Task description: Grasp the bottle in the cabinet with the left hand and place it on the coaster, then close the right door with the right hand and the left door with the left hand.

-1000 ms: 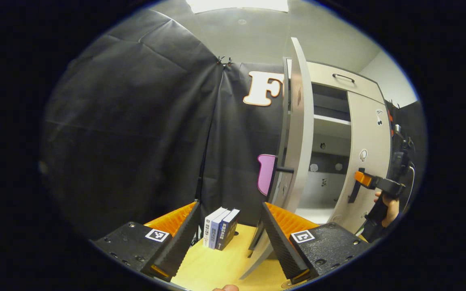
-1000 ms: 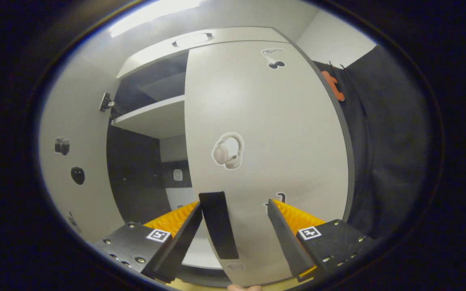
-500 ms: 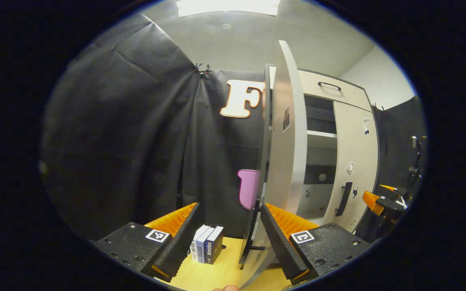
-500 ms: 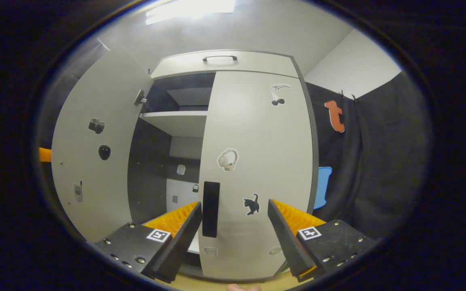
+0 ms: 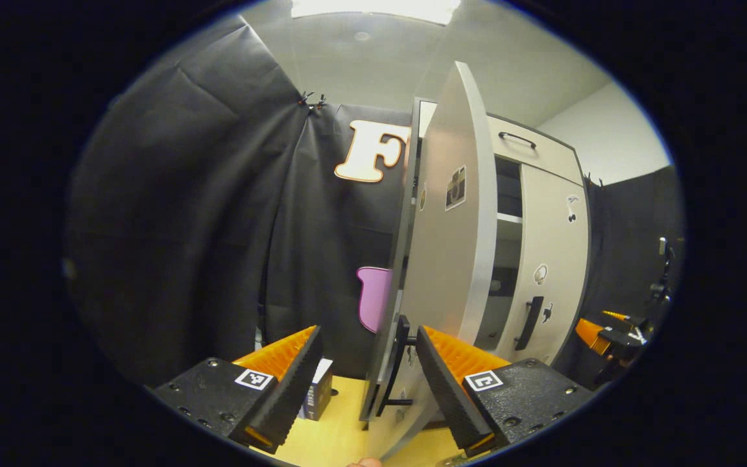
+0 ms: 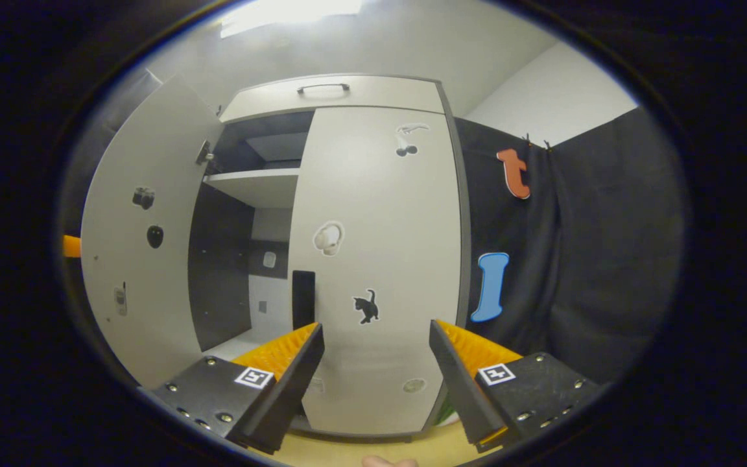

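The cabinet's left door stands open, nearly edge-on in the left gripper view, its dark handle on the outer face. My left gripper is open at the door's lower edge, and the handle lies between its fingers, close to the right finger. The right door sits flush against the cabinet, its handle on its left edge. My right gripper is open and empty, a short way back from that door. The open left door and a bare shelf show in the right gripper view.
Several books stand on the yellow tabletop left of the cabinet. A top drawer with a handle caps the cabinet. The other gripper hangs at the far right of the left gripper view. Black cloth walls surround the booth.
The right door went from ajar to flush, and the right gripper drew back from its handle. The left gripper moved in to the left door, whose handle now lies between its fingers.
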`<state>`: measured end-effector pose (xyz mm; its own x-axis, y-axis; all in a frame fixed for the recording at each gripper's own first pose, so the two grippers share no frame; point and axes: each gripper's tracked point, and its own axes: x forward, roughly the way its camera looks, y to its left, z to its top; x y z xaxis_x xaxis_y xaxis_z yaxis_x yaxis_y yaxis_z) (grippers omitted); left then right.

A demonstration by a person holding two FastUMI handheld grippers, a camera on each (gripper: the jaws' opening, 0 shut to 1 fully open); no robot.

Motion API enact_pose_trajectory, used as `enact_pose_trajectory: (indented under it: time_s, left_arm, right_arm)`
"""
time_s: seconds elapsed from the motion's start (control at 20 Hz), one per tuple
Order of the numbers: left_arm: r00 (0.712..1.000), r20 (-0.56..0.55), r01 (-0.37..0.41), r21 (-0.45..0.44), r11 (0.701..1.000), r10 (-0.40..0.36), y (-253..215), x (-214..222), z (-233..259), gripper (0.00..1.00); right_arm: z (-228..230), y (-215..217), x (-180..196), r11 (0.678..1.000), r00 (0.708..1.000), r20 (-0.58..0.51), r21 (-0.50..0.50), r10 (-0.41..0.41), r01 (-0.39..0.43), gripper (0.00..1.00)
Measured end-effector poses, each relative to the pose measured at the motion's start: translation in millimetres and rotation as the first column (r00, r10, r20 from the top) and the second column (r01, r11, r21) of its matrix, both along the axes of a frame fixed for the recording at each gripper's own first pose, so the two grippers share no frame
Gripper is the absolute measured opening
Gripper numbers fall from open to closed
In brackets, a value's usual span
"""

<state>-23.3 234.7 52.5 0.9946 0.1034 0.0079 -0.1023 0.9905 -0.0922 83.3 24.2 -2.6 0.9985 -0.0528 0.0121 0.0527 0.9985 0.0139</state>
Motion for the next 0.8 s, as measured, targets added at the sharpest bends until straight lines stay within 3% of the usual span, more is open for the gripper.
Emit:
enact_pose_trajectory:
  time_s: [0.35,0.55,0.65,0.75,0.8]
  left_arm:
    - [0.989,0.001,0.145,-0.045,0.988,-0.145,-68,21,-12,0.92]
    - [0.983,-0.004,0.181,-0.068,0.981,-0.182,-91,33,-17,0.92]
    - [0.981,-0.007,0.194,-0.056,0.979,-0.195,-100,40,-18,0.87]
    - [0.98,-0.016,0.198,-0.054,0.979,-0.199,-107,49,-21,0.99]
    - [0.978,-0.017,0.207,-0.068,0.976,-0.208,-114,54,-22,0.96]
  right_arm:
    - [-7,-24,-7,0.999,0.999,-0.022,0.017,-0.034,0.034,0.97]
    - [-10,-45,-14,0.997,0.997,-0.036,0.031,-0.069,0.07,0.97]
    - [-11,-54,-15,0.995,0.996,-0.037,0.04,-0.085,0.087,0.97]
    - [-10,-62,-18,0.994,0.994,-0.037,0.042,-0.098,0.1,0.97]
    - [-10,-65,-19,0.993,0.994,-0.035,0.041,-0.105,0.106,0.97]
